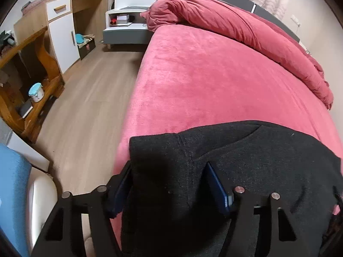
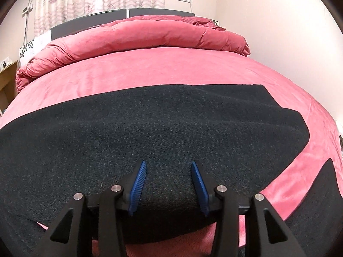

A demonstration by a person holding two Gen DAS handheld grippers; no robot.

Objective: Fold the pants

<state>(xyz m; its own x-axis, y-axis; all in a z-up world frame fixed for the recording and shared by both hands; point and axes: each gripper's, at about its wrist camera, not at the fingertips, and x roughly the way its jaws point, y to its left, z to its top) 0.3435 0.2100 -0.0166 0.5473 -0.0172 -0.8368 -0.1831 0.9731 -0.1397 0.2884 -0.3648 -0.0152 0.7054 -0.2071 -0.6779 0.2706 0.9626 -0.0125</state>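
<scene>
— Where are the pants (image 2: 150, 124)?
— Spread flat along the bed's (image 1: 203, 75) near edge, ready for folding. The left gripper (image 1: 169, 184) straddles the corner hem; whether it pinches, I cannot tell.
— The right gripper (image 2: 169, 182)?
— Spread, pinching nothing, poised above the cloth's edge.

A bed (image 2: 171, 72) covered in pink plush carries black pants (image 2: 150, 124) spread along its near edge and a bunched pink duvet (image 2: 139, 36) by the headboard.

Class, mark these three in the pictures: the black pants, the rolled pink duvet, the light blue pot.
black pants (image 2: 150, 124), right wrist view, middle of the spread cloth
pink duvet (image 1: 225, 19), left wrist view, top of the roll
light blue pot (image 1: 36, 92), left wrist view, its side
</scene>
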